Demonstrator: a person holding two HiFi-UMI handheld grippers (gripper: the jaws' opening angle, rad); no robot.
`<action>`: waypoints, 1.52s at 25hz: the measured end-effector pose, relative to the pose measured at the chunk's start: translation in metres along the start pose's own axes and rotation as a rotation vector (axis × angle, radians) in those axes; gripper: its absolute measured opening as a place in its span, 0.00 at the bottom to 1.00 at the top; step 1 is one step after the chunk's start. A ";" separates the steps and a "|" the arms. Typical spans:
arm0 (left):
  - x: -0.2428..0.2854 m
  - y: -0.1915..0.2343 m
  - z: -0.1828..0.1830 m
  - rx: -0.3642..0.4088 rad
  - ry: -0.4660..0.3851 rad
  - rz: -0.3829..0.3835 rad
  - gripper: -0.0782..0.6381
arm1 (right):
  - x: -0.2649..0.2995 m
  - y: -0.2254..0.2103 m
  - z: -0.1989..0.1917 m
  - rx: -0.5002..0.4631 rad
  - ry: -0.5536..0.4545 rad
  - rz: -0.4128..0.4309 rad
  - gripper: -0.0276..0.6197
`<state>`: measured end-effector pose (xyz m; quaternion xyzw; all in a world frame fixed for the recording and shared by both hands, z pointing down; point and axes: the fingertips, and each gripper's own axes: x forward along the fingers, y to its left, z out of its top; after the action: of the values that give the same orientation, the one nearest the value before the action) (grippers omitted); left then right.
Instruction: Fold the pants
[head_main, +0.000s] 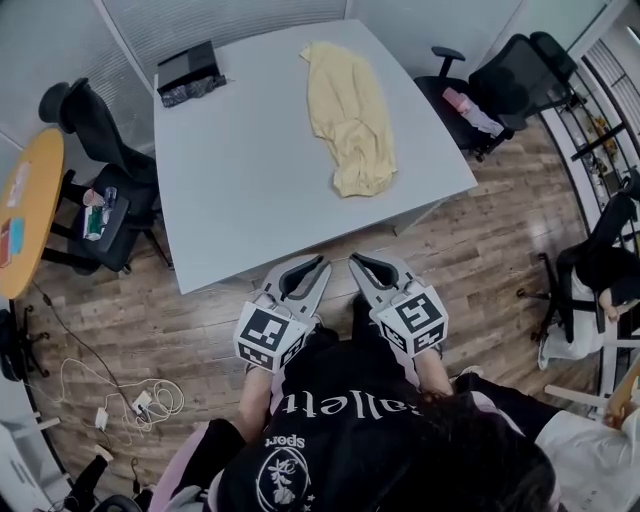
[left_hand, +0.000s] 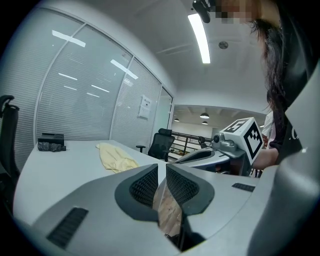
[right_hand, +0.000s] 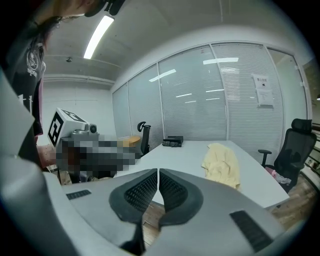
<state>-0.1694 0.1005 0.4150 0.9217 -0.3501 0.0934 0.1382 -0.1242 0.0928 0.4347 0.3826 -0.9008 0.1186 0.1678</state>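
Observation:
Pale yellow pants (head_main: 347, 115) lie crumpled lengthwise on the far right part of the grey table (head_main: 250, 180); they also show as pants (left_hand: 115, 158) in the left gripper view and pants (right_hand: 222, 165) in the right gripper view. My left gripper (head_main: 324, 262) hovers just off the table's near edge, shut and empty. Beside it my right gripper (head_main: 354, 262) is also shut with nothing held. Both point toward the table, well short of the pants. Their tips stand close together, left gripper (left_hand: 159, 169) and right gripper (right_hand: 158, 173).
A black box with a dark bundle (head_main: 188, 72) sits at the table's far left corner. Office chairs (head_main: 105, 190) stand left and another chair (head_main: 500, 85) right of the table. An orange round table (head_main: 25, 210) is at far left. Cables (head_main: 120, 400) lie on the wood floor.

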 end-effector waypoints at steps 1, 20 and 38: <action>0.003 0.003 0.000 -0.003 0.003 0.008 0.20 | 0.002 -0.003 0.000 -0.001 0.004 0.006 0.09; 0.139 0.064 0.016 -0.059 0.095 0.281 0.20 | 0.044 -0.184 0.001 -0.020 0.051 0.154 0.09; 0.186 0.072 -0.003 -0.171 0.219 0.552 0.20 | 0.063 -0.276 -0.030 -0.015 0.130 0.344 0.09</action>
<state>-0.0808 -0.0652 0.4819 0.7611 -0.5769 0.1966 0.2218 0.0418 -0.1253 0.5105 0.2131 -0.9411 0.1632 0.2056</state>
